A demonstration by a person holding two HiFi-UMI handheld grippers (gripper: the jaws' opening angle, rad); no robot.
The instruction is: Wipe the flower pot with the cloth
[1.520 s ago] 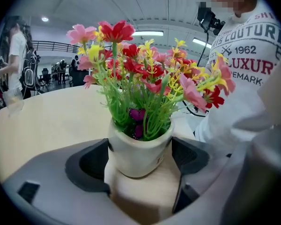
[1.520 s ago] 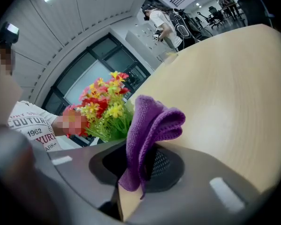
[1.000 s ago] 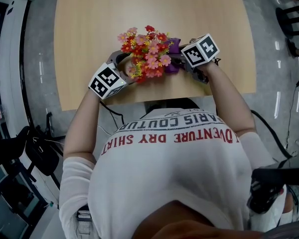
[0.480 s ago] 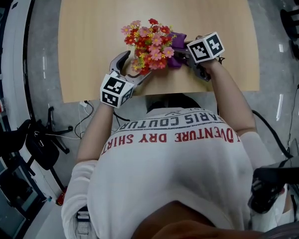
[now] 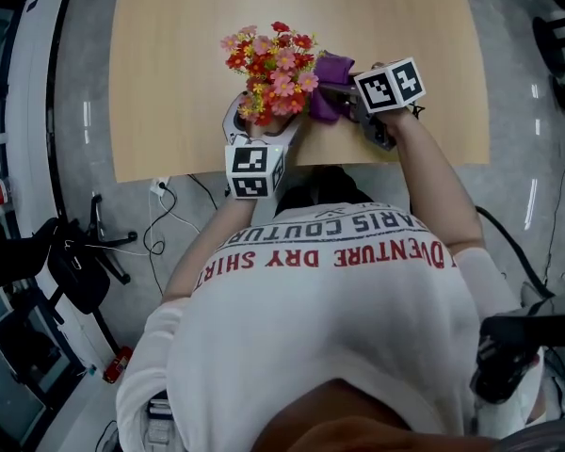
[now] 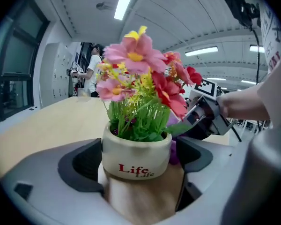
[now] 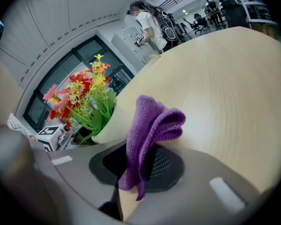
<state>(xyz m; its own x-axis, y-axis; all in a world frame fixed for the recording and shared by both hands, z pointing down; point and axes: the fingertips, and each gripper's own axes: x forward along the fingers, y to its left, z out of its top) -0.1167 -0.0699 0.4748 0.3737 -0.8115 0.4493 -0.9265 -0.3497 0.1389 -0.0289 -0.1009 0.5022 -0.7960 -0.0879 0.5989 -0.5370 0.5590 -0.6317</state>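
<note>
A cream flower pot (image 6: 136, 156) printed "Life", filled with pink, red and yellow flowers (image 5: 268, 64), stands near the front edge of the wooden table (image 5: 188, 45). My left gripper (image 5: 264, 119) reaches in from the near side with the pot between its jaws. The jaws are opening, and a gap shows on the right-hand side. The right gripper (image 5: 344, 94) sits just right of the pot, shut on a folded purple cloth (image 7: 150, 125). That cloth (image 5: 328, 73) lies against the pot's right side, where it touches the pot wall.
The table's front edge (image 5: 386, 163) runs just under both grippers. Cables (image 5: 160, 238) and a black object (image 5: 75, 271) lie on the floor at left. A person (image 7: 152, 25) stands far behind the table.
My left gripper has swung from the pot's left side round to its near side and rolled, its marker cube now facing me. The right gripper has held still with the cloth.
</note>
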